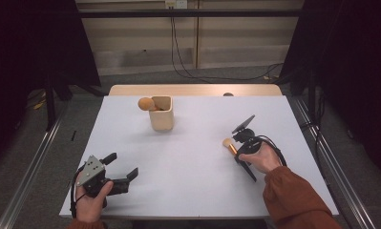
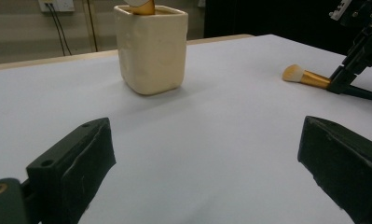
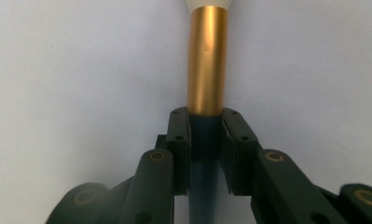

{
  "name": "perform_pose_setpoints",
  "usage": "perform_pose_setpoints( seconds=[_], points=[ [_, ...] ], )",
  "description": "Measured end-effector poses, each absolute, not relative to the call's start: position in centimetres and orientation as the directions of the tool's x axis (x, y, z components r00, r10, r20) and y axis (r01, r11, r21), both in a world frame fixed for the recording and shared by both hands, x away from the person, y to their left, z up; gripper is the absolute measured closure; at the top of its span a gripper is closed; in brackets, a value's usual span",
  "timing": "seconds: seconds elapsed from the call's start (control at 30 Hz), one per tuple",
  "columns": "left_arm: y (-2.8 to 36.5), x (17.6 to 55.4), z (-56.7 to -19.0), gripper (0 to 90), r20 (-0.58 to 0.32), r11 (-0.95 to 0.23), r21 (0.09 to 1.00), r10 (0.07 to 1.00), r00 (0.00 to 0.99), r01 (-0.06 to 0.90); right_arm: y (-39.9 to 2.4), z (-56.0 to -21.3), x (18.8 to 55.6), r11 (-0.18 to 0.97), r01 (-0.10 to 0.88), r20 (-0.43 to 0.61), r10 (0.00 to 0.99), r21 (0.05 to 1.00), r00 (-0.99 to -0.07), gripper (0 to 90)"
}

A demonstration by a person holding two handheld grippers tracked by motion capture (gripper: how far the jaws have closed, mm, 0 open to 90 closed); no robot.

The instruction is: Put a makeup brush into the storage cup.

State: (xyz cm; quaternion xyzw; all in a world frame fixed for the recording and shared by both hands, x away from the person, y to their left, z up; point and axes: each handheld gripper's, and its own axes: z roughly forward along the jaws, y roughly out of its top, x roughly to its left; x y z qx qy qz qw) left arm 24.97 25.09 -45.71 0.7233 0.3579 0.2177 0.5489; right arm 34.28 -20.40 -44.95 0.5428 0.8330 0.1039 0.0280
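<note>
So the right gripper [image 1: 239, 151] has its two black jaws clamped on a makeup brush [image 1: 230, 147], pinching it right where the shiny gold ferrule meets the dark handle. In the right gripper view the pads sit tight against both sides of the handle with no gap, so it's a narrow grip on the brush [image 3: 207, 65], not just hovering around it.

The brush itself: pale cream, fluffy rounded bristle head, then a smooth metallic gold/copper tube, then a dark handle that tapers thinner toward the tail end. From the left gripper view it looks like the bristle head [image 2: 294, 72] is down at the white tabletop [image 1: 188, 157], with the handle end angled a bit higher, though I can't tell for sure whether it's touching. It sits in the right half of the tabletop, closer to the right edge than to the middle, roughly midway between the far and near edges.

The left gripper [image 1: 123, 168] is near the front left corner, jaws spread wide with just bare tabletop between them.

There's also a cream square cup [image 1: 161, 113] toward the far edge, left of centre, with another brush [image 1: 146, 103] standing in it, orange-ish round head sticking out over the rim. Well apart from the held brush.
</note>
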Motion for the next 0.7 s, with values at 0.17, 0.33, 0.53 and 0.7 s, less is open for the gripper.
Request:
perform_pose_setpoints(
  seconds=[0.17,0.33,0.53,0.7],
  points=[
    [25.2,25.0,-45.7,3.5,-0.076,-0.142,0.950,0.759,0.647,0.279,-20.8,-44.9,34.0,0.394,0.890,0.086,0.903,0.229,-0.422,75.4],
    [25.2,25.0,-45.7,3.5,-0.074,-0.145,0.949,0.759,0.647,0.279,-21.2,-44.5,33.5,0.384,0.884,0.108,0.899,0.268,-0.423,75.4],
    [25.2,25.0,-45.7,3.5,-0.079,-0.141,0.948,0.762,0.643,0.284,-22.1,-43.2,33.0,0.363,0.857,0.151,0.886,0.365,-0.439,75.3],
    [25.2,25.0,-45.7,3.5,-0.078,-0.142,0.948,0.762,0.643,0.284,-23.1,-42.6,32.8,0.310,0.840,0.178,0.889,0.445,-0.422,75.4]
  ],
)
